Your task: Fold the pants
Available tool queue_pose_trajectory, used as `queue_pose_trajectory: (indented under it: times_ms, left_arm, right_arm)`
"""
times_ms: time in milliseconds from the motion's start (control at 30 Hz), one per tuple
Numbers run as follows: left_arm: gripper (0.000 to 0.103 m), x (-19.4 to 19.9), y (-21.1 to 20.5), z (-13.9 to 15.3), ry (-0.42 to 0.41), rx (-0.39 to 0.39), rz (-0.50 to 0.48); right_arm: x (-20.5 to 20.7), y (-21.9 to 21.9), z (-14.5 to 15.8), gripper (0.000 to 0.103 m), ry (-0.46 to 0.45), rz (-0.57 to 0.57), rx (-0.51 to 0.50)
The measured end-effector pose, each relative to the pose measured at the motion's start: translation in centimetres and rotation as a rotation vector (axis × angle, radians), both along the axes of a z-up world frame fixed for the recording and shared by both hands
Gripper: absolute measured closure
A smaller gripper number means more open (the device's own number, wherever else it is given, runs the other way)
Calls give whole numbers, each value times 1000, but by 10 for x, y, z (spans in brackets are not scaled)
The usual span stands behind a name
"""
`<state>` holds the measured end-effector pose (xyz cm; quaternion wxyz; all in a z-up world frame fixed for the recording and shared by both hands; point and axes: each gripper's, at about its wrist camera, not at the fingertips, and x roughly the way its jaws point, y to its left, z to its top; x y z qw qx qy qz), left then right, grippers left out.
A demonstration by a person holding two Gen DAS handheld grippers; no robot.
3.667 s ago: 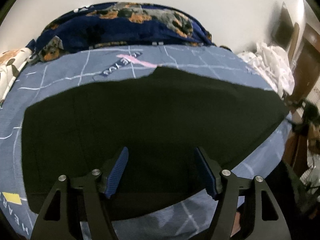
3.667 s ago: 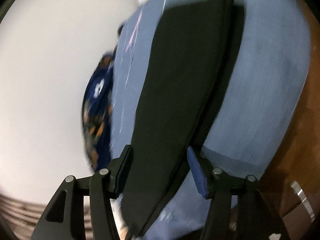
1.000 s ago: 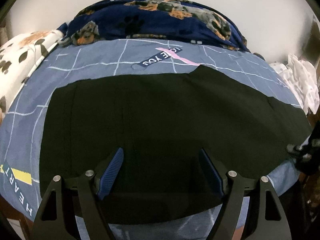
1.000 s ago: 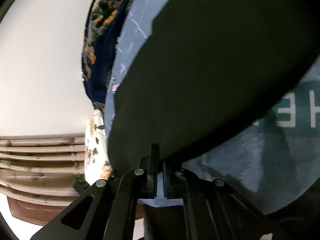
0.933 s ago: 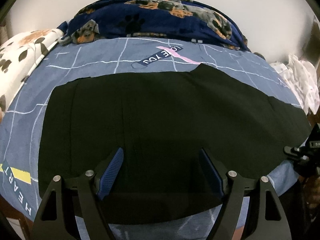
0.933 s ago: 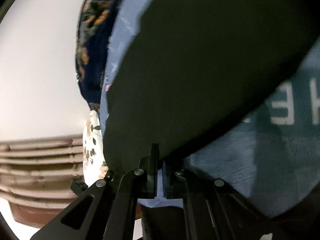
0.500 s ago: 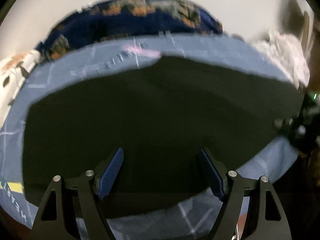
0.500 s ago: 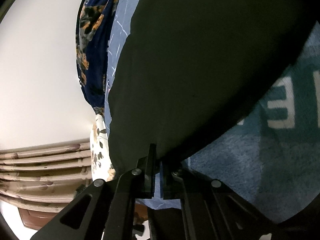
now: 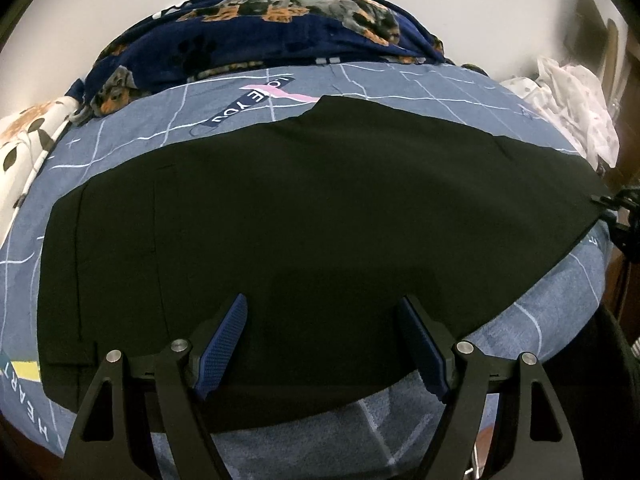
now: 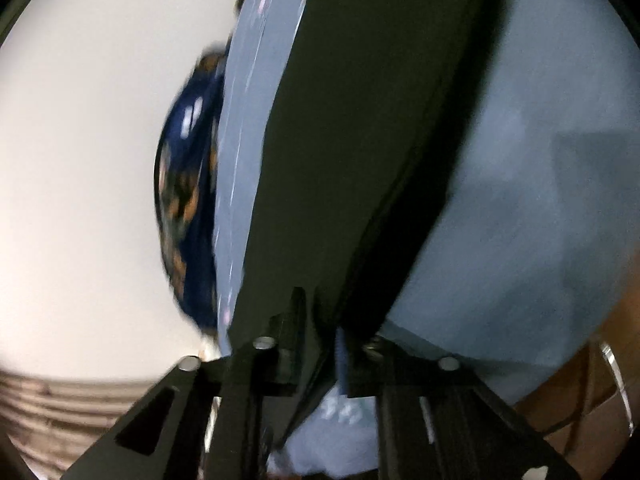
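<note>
Black pants (image 9: 320, 216) lie flat across the blue bedsheet (image 9: 560, 304), one leg folded onto the other. My left gripper (image 9: 322, 344) is open, its blue pads (image 9: 224, 344) hovering over the pants' near edge. My right gripper (image 10: 324, 344) is shut on the leg end of the pants (image 10: 360, 140), seen edge-on and blurred; it also shows at the right edge of the left wrist view (image 9: 620, 204).
A navy dog-print blanket (image 9: 280, 32) is heaped at the back of the bed by the white wall. A white spotted pillow (image 9: 24, 136) lies at the left, white clothes (image 9: 572, 100) at the right. The bed's front edge (image 9: 400, 420) is just below my left gripper.
My right gripper shut on the leg end of the pants and has now swung, so its view is rotated and blurred. The left gripper stayed open and drifted slightly.
</note>
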<state>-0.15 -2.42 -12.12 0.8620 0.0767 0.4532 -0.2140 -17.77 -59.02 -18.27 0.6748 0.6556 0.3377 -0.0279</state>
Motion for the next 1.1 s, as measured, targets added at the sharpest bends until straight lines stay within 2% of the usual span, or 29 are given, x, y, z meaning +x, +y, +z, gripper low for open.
queue_pose_trajectory:
  times_ms: [133,267,333,500,933,1100]
  left_arm:
    - [25,-2,1,0,0,-2,-6]
    - [25,-1,2,0,0,-6,-7]
    - [25,-1,2,0,1,-6,-6]
    - [25,-2,3,1,0,-22,-8]
    - [22,1,6,2,3,-42,-13]
    - [21,1,7,2,2,-56,-18]
  right_arm:
    - [-27,-62,0,94,-11,-148,4]
    - [-45,-113,2,94,-14,-236,-31]
    - [-60,-136,5,91,-21,-302,-47]
    - [-81,-168,10,75,-37,-376,-82]
    - [-38,-165,3,68,-111,-292,-64]
    - [-25,-164,4,68,-122,-255,-102]
